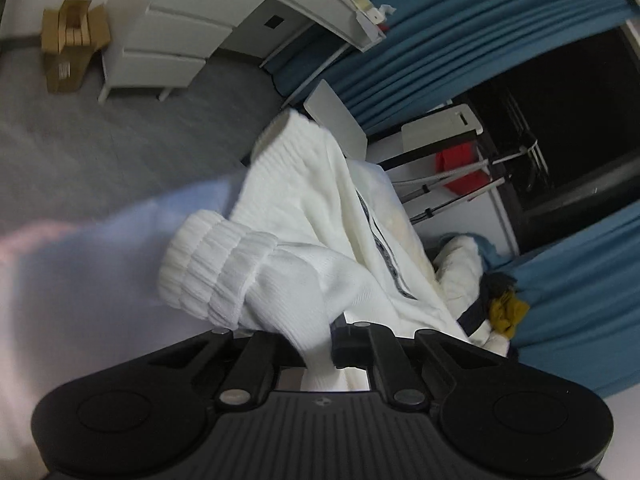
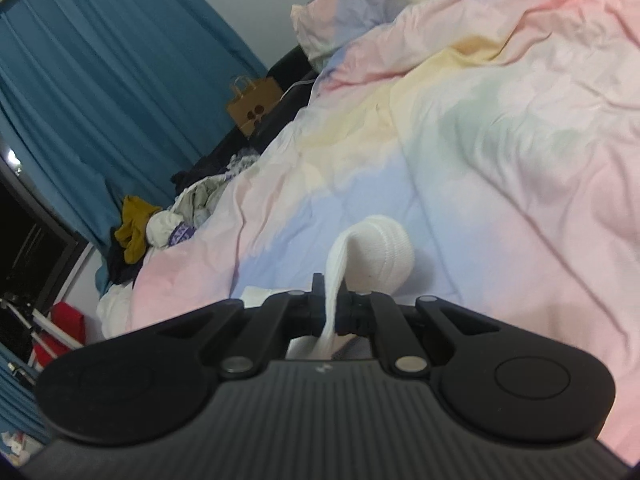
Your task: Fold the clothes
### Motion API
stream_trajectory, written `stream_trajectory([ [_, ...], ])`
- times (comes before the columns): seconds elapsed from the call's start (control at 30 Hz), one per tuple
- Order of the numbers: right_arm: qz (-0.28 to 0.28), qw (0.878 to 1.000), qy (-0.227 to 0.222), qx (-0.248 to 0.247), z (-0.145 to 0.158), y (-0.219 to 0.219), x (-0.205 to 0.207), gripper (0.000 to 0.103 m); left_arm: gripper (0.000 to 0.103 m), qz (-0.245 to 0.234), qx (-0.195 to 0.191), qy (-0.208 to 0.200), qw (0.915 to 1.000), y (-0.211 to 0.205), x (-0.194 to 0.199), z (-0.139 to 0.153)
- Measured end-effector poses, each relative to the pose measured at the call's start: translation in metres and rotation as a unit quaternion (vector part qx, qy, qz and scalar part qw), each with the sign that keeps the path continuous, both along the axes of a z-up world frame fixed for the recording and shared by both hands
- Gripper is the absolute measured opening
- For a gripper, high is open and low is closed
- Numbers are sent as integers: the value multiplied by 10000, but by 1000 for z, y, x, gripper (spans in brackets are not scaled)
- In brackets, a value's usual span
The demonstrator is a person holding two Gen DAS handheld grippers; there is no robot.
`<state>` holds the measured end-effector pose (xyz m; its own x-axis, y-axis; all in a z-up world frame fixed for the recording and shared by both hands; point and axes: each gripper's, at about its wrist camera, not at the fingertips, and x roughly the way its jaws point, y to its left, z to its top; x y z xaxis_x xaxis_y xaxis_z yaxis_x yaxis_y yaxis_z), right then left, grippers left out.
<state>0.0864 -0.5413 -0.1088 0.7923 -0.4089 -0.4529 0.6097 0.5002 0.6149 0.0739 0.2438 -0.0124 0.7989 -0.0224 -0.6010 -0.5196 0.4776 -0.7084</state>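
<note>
A white knit sweater [image 1: 320,216] with a dark patterned stripe hangs and drapes in front of my left gripper [image 1: 316,346], which is shut on its fabric near a ribbed cuff [image 1: 216,272]. My right gripper [image 2: 332,312] is shut on a white ribbed band of the same sweater [image 2: 376,252], which curls up over the pastel duvet [image 2: 480,140]. The rest of the sweater is hidden from the right wrist view.
A heap of clothes [image 2: 160,220] lies at the bed's edge by blue curtains [image 2: 100,60]. A paper bag [image 2: 252,104] stands beyond. A white drawer unit [image 1: 168,40], a cardboard box [image 1: 72,40] and a red item [image 1: 460,168] stand on the floor.
</note>
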Motion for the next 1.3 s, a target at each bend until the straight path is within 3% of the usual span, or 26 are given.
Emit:
stream_trajectory([
  [0.13,-167,9988,453,-57,-1,1,-3,5,7,-302,114,353,9989,22,-35,-8],
  [0.23,-212,9914,1220,425,-27,-4,0,5,7,-343,3,796,9962,30,-49,-29],
  [0.3,-182,9861,1486,727,-44,-8,-1,6,8,-372,-57,1043,9938,33,-56,-41],
  [0.43,-142,9868,1326,918,-48,-13,-5,6,9,-462,49,1009,9938,31,-55,-32],
  [0.67,-340,9877,1144,1007,-37,-11,-16,12,22,-879,468,1044,9895,19,-64,-17],
  [0.87,-568,9908,1205,240,1,0,-20,24,50,-1270,1102,1003,9806,8,-81,6],
  [0.93,-630,9905,1214,-129,16,6,-23,34,59,-1309,1307,973,9779,0,-91,18],
  [1.0,-738,9896,1099,-556,34,14,-30,49,77,-1364,1479,816,9761,-13,-100,31],
  [1.07,-852,9868,959,-991,52,22,-37,63,81,-1446,1735,630,9721,-30,-105,44],
  [1.13,-726,9858,763,-1307,66,33,-41,76,84,-1495,2028,475,9666,-48,-107,57],
  [1.27,-31,9860,603,-1553,81,56,-36,76,102,-1667,2345,52,9577,-86,-98,73],
  [1.3,196,9853,585,-1594,83,64,-34,83,103,-1747,2431,-51,9541,-98,-92,74],
])
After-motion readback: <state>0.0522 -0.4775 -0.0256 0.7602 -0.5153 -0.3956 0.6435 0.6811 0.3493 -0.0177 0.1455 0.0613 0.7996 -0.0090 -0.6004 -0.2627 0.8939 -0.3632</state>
